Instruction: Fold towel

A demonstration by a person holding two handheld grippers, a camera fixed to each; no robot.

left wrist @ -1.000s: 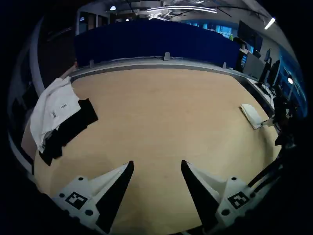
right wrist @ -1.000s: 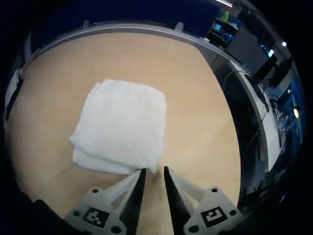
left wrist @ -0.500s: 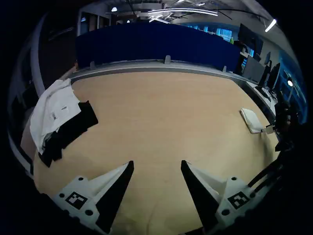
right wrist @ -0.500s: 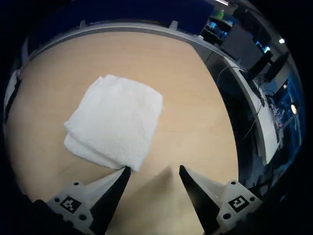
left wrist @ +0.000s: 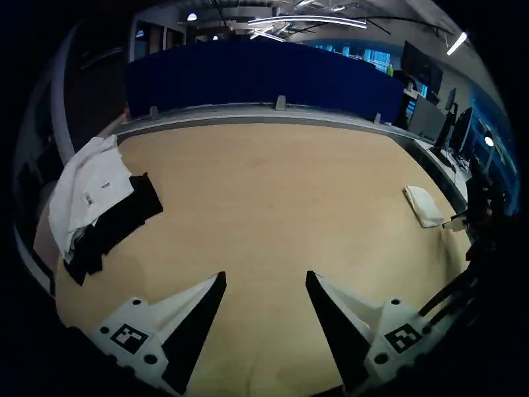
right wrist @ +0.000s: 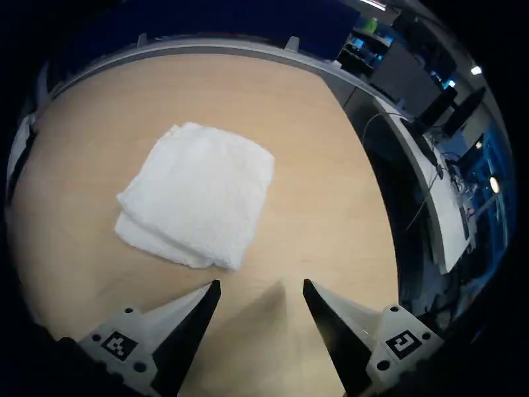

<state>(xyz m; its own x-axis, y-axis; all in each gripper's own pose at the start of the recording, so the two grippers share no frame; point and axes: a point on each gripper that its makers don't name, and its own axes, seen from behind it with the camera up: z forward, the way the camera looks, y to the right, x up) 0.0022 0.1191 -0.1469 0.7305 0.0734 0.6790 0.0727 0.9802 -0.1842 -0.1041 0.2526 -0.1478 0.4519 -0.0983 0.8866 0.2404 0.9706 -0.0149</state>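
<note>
A white towel (right wrist: 198,195), folded into a thick square, lies flat on the light wooden table (right wrist: 317,185). My right gripper (right wrist: 260,291) stands open just short of the towel's near corner, touching nothing. In the left gripper view the same towel (left wrist: 423,205) is a small white patch at the far right of the table (left wrist: 264,192), with the right gripper (left wrist: 456,223) beside it. My left gripper (left wrist: 264,281) is open over bare tabletop, far from the towel.
A pile of white and black garments (left wrist: 99,198) lies at the table's left edge. A blue partition (left wrist: 264,73) runs behind the table's far rim. Desks with monitors (right wrist: 436,106) stand to the right past the table edge.
My right gripper went from nearly shut at the towel's corner to open, then drew back a little, leaving the towel lying on the table. The left gripper has barely moved.
</note>
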